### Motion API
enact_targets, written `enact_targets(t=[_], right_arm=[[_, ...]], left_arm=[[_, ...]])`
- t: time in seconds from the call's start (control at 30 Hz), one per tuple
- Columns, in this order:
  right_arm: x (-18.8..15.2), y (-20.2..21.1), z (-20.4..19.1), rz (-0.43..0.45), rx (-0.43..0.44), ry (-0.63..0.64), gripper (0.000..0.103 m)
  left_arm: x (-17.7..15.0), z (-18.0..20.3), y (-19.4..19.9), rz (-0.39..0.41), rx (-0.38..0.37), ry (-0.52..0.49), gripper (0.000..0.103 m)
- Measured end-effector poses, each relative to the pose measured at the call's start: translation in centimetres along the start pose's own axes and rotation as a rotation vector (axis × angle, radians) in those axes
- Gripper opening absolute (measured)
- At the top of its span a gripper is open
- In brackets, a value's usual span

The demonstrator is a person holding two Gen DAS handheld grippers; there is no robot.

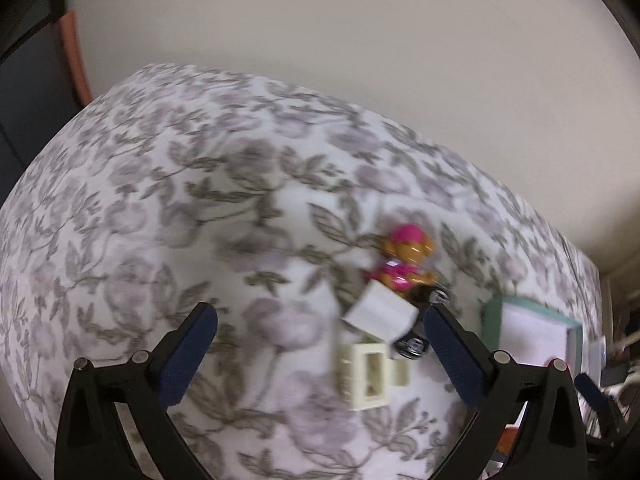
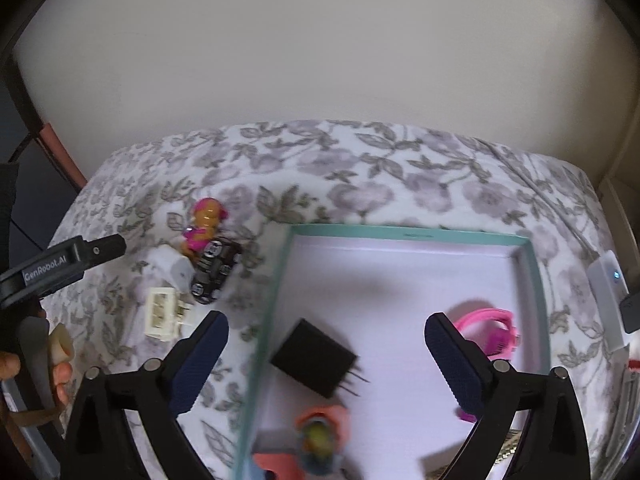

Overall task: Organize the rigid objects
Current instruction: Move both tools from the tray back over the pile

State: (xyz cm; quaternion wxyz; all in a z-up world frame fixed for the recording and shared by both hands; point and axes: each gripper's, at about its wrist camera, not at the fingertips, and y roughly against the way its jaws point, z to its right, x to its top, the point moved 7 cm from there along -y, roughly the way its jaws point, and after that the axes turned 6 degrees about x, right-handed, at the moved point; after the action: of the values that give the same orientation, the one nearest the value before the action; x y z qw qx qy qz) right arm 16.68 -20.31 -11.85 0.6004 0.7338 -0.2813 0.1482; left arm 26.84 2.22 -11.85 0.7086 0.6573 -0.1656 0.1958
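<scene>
On the flowered cloth [image 1: 168, 208], just left of the box [image 2: 280, 280], your unsorted things sit in a tight cluster: a pink-and-orange toy figure [image 2: 204, 224], a black toy car [image 2: 214, 270] touching it, a white block [image 2: 176, 268] and a cream plug [image 2: 162, 312]. Blur smears them all in the left view, so you cannot tell whether the white block leans on the car or only overlaps it. The car's long axis runs from the figure down toward you; the cream plug's prongs point right, toward the box wall.

Inside the box lie a black charger [image 2: 314, 360] with its prongs aimed right and slightly down, a pink comb [image 2: 494, 332] partly hidden behind your right finger, and a small blurred figure [image 2: 320, 436] on something coral, cut off at the bottom edge.

Your left gripper [image 1: 320, 344] stands wide open with nothing gripped; the plug and block show between its fingers, the car just by the right finger [image 1: 456, 356]. Your right gripper [image 2: 326, 352] is also spread wide and holds nothing, hanging over the box's left wall with the charger below it.

The cloth is bare to the left and far side of the cluster. The box's middle and far part are free. A white adapter [image 2: 608, 292] lies right of the box, near the cloth's edge.
</scene>
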Motion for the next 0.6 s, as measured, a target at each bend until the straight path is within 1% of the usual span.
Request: enact_targets(t=[0.17, 0.3, 0.5, 0.6], right_arm=[[0.2, -0.5, -3.0, 0.009, 0.039, 0.024, 0.1], [0.1, -1.6, -5.1, 0.002, 0.043, 0.048, 0.1], [-0.2, -3.1, -7.4, -0.013, 0.036, 0.088, 0.1], [-0.1, -3.7, -7.6, -0.016, 0.025, 0.091, 0.1]], left_arm=[[0.4, -2.6, 0.1, -0.01, 0.021, 0.032, 0.103], [0.5, -3.5, 0.2, -0.019, 0.009, 0.044, 0.103], [-0.1, -3.1, -0.7, -0.064, -0.019, 0.028, 0.103], [-0.5, -2.2, -1.1, -0.085, -0.037, 0.004, 0.103]])
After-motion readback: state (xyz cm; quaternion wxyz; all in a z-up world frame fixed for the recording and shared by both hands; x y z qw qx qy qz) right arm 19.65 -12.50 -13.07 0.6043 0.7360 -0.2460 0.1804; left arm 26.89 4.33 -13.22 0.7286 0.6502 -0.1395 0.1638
